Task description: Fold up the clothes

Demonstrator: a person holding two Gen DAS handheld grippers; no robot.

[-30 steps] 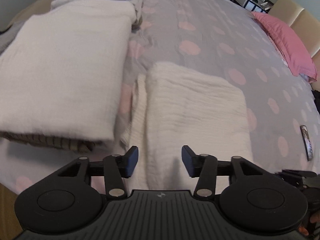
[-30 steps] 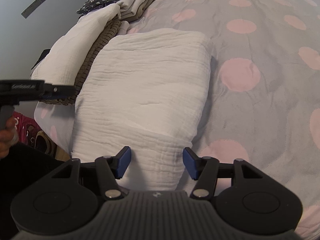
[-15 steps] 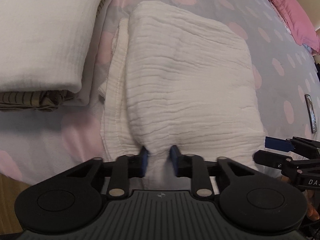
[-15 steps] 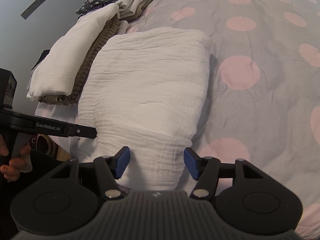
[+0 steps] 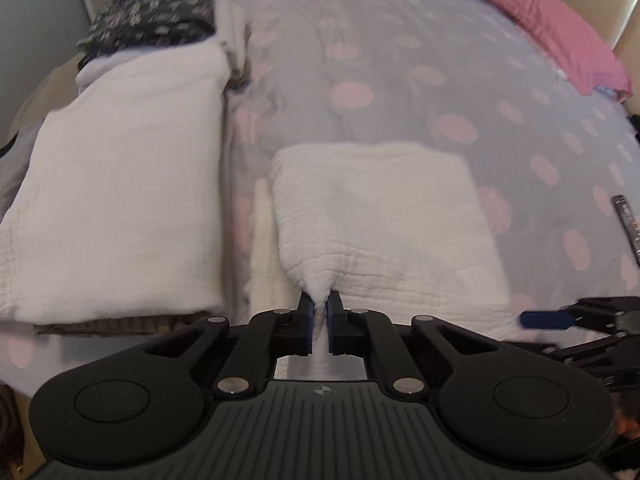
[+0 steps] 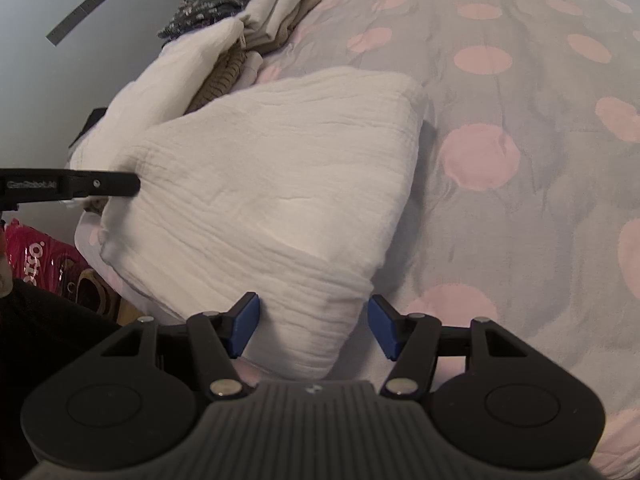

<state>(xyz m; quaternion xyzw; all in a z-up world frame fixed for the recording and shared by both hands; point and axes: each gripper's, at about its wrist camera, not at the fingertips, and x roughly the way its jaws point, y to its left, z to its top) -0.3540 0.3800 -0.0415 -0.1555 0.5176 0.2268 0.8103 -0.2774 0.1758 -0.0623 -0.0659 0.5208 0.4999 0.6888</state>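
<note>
A folded white crinkled cloth (image 5: 380, 208) lies on the grey bedspread with pink dots (image 5: 400, 60). My left gripper (image 5: 319, 322) is shut on the cloth's near left corner and lifts it, so that edge rises. In the right wrist view the same cloth (image 6: 280, 184) is raised on its left side, where the left gripper (image 6: 120, 184) holds it. My right gripper (image 6: 312, 322) is open, its blue pads on either side of the cloth's near right corner, not closed on it.
A stack of folded clothes topped by a white cloth (image 5: 120, 200) lies left of the held cloth, with a dark floral garment (image 5: 152, 16) behind it. A pink pillow (image 5: 560, 32) lies far right. A dark remote (image 5: 628, 228) lies at the right edge.
My left gripper has closed fully on the cloth's corner and lifted it off the bed. The right gripper has stayed open around the other corner.
</note>
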